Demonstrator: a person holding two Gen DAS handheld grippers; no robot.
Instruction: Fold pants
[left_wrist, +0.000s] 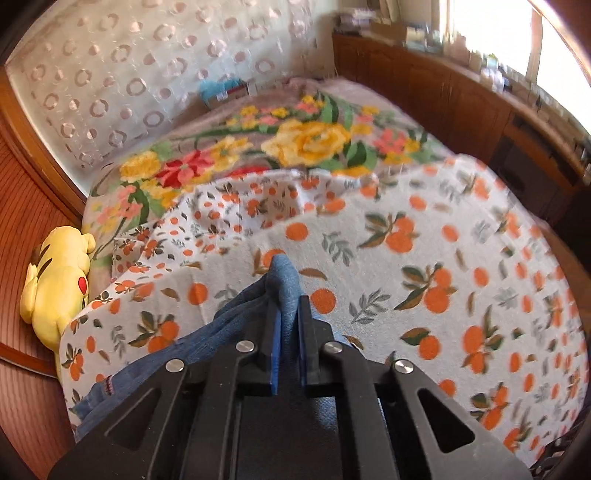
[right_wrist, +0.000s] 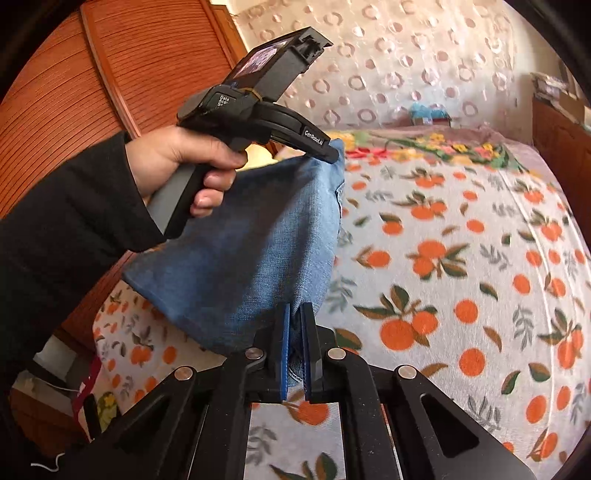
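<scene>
Holding the denim pants (right_wrist: 243, 254) up above the bed (right_wrist: 461, 266), I had both grippers clamped on the cloth. My left gripper (right_wrist: 330, 149), seen from the right wrist camera in my left hand (right_wrist: 177, 162), pinched one upper corner of the fabric, its fingers pressed together on the denim. My right gripper (right_wrist: 294, 314) pinched a lower edge, a fold of blue cloth squeezed between its blue pads (right_wrist: 285, 343). Between those two holds the stretched edge ran steeply, from the left gripper high and farther off down to the right gripper near the camera, and the rest of the panel hung away to the left as a loose sheet with a slanted lower edge.

From the left wrist camera, a narrow ridge of denim stood up between the fingers of my left gripper (left_wrist: 287, 299), and the pants (left_wrist: 221, 332) trailed back and down to the left beneath it, with a short stitched mark near one edge.

The denim was a mid blue, faded and soft, with a visible weave and a seam along its right side.

Under it lay the orange-print bedspread (left_wrist: 424, 258), with a floral blanket (left_wrist: 295, 147) farther along the bed. A yellow plush toy (left_wrist: 55, 280) lay against the bed's left side on the wooden floor (left_wrist: 22, 206).
</scene>
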